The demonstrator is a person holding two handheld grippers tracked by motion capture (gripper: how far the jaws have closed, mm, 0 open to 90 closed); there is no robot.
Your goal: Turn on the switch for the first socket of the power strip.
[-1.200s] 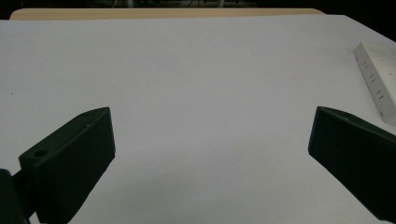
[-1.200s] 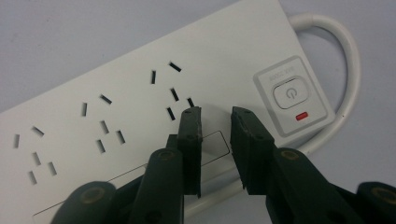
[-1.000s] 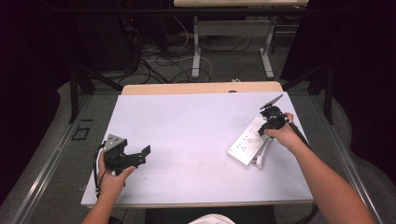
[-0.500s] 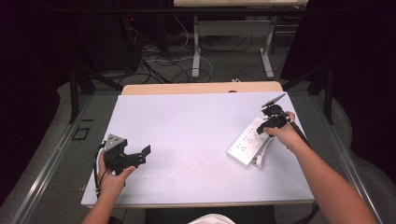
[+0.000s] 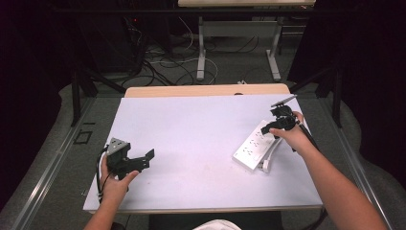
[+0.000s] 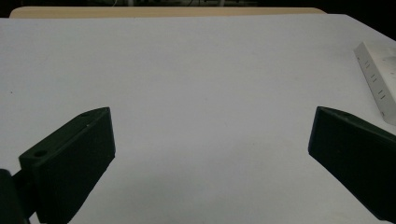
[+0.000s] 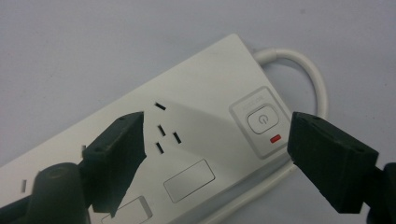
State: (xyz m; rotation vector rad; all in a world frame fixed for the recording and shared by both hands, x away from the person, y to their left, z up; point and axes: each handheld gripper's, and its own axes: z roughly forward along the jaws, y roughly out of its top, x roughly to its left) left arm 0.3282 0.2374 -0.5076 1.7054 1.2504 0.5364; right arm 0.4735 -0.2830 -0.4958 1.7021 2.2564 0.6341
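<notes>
While jaws just opened, right hand-held gripper over pwr strip.

Open tabletop (power strip rightward)

**A dark lab room made for recording**

This looks like a lab, not a home. A white table stands in the middle on a grey floor. Black curtains hang all around the table. Behind the table, a tangle of cables lies on the floor. Past the cables stands another desk on white metal legs. A black bar runs high above the far side of the table.
</notes>
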